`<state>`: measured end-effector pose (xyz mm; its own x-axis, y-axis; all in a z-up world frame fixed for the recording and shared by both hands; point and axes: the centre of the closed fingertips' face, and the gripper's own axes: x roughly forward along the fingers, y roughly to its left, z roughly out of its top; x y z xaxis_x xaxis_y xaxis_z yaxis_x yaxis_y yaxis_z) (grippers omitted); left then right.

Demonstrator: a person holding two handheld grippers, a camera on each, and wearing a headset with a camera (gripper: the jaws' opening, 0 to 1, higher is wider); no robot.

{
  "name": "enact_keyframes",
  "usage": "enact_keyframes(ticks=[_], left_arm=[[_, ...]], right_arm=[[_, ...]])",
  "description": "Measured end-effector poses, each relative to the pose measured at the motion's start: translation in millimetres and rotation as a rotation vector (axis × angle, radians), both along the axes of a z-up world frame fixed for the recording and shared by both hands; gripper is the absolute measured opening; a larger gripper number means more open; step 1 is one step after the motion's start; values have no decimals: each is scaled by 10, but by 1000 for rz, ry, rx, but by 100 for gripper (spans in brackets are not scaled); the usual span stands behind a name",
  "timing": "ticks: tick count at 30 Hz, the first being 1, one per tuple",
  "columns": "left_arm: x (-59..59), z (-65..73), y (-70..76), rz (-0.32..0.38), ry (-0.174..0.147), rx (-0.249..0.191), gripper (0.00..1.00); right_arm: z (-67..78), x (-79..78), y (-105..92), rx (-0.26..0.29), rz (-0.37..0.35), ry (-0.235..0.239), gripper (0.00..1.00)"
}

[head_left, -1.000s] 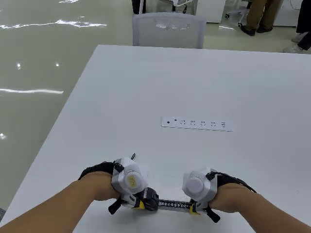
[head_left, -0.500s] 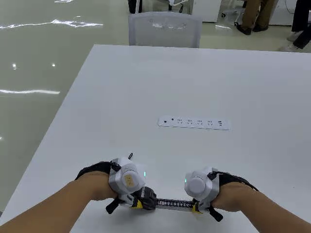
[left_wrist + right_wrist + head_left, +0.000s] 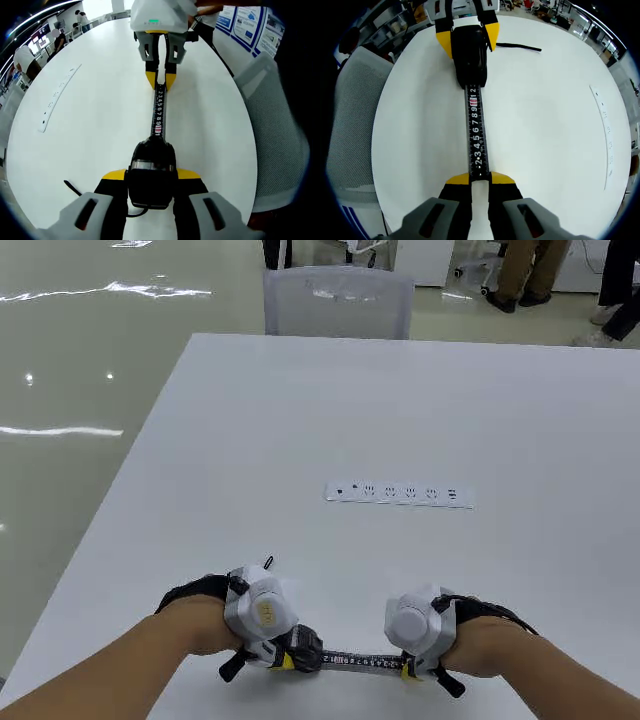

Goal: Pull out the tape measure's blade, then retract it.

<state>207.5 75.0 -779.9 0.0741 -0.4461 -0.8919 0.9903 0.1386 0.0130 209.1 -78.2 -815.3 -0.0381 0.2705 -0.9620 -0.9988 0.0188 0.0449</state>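
Mid-pull, I judge: left hand-held gripper [image 3: 152,174] clamps black plastic tape-measure case [image 3: 470,50], right hand-held gripper [image 3: 480,178] pinches its numbered blade [image 3: 476,135]; next, draw straight apart.

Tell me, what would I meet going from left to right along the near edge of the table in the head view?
left tongs → tape measure case, clamped in them → blade, drawn out flat over the table → right tongs, pinching the blade's tip

Black plastic tape measure [image 3: 152,175], matt table [image 3: 300,420]
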Motion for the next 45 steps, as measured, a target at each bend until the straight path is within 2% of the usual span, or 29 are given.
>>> enact_keyframes(ticks=[9, 17, 37, 45], left_arm=[[-11, 15, -12, -8, 6, 7, 29], [-17, 26, -20, -7, 4, 7, 29], [-6, 1, -8, -3, 3, 8, 29], [-21, 22, -16, 2, 0, 7, 29]], right_arm=[[31, -10, -136, -10, -9, -3, 9], [-56, 13, -192, -22, 3, -9, 9], [-80, 24, -459, -37, -9, -14, 9], [-17, 10, -544, -48, -9, -19, 9]])
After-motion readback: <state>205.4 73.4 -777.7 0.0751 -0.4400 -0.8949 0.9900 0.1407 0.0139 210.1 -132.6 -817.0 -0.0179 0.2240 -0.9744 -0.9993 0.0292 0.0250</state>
